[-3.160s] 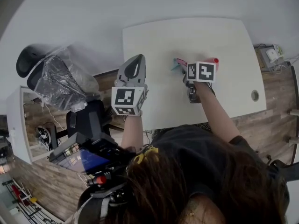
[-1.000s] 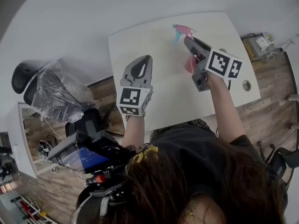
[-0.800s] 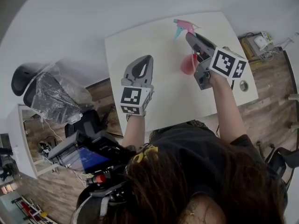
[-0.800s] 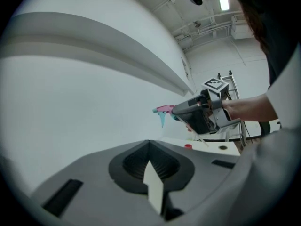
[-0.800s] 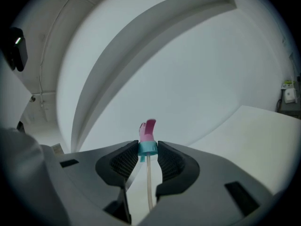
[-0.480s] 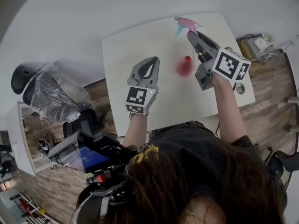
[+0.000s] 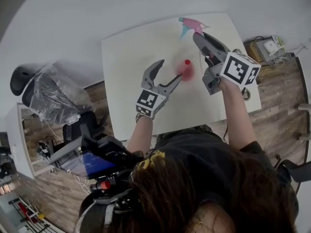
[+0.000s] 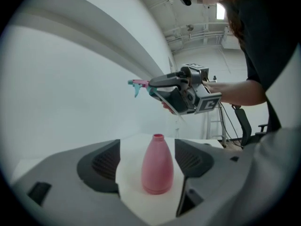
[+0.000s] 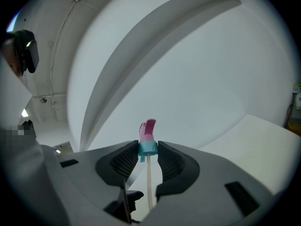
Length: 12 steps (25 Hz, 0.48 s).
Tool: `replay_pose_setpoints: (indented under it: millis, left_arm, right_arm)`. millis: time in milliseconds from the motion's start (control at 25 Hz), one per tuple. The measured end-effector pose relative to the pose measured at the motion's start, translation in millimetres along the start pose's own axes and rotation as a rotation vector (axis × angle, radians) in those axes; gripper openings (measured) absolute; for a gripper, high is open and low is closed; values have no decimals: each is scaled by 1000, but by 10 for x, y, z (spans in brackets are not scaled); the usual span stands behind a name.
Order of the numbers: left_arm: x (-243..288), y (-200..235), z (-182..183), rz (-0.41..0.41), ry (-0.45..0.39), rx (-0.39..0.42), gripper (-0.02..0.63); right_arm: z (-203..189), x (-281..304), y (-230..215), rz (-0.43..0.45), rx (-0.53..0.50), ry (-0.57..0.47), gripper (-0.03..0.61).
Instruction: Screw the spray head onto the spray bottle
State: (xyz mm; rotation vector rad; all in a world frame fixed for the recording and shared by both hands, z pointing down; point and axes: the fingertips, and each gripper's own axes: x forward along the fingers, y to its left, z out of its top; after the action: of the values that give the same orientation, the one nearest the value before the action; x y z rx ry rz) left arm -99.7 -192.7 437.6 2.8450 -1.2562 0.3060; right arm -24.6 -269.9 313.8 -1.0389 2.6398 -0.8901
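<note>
A pink spray bottle (image 7: 186, 68) stands upright and uncapped on the white table (image 7: 131, 81). My left gripper (image 7: 170, 70) reaches in from the left, its jaws opening. In the left gripper view the bottle (image 8: 157, 166) stands between the pads (image 8: 106, 166) with a gap on each side. My right gripper (image 7: 197, 34) hovers over the table's far right, shut on the spray head (image 7: 191, 25). The right gripper view shows its pads pressing the teal collar (image 9: 147, 148), with the pink nozzle (image 9: 149, 127) above and the dip tube (image 9: 149, 182) hanging below.
A plastic-wrapped office chair (image 7: 53, 93) stands left of the table. Small devices and cables (image 7: 269, 45) lie on the wood floor at the right. The table's near edge runs just in front of my left arm.
My left gripper has swung right to the pink bottle and its jaws have spread around it. The right gripper with the spray head has hardly moved in the last half second.
</note>
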Motion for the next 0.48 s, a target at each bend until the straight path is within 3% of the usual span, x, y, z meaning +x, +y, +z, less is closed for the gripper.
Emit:
replay_pose_setpoints:
  millis: [120, 280, 480]
  left_arm:
    - [134, -132, -170, -54, 52, 20, 393]
    - [296, -290, -397, -95, 131, 58, 396]
    - [457, -227, -589, -122, 172, 62, 394]
  right_arm:
    - [8, -13, -6, 13, 0, 4, 132]
    - [48, -60, 12, 41, -13, -2, 132]
    - [115, 45, 164, 152, -16, -74, 132]
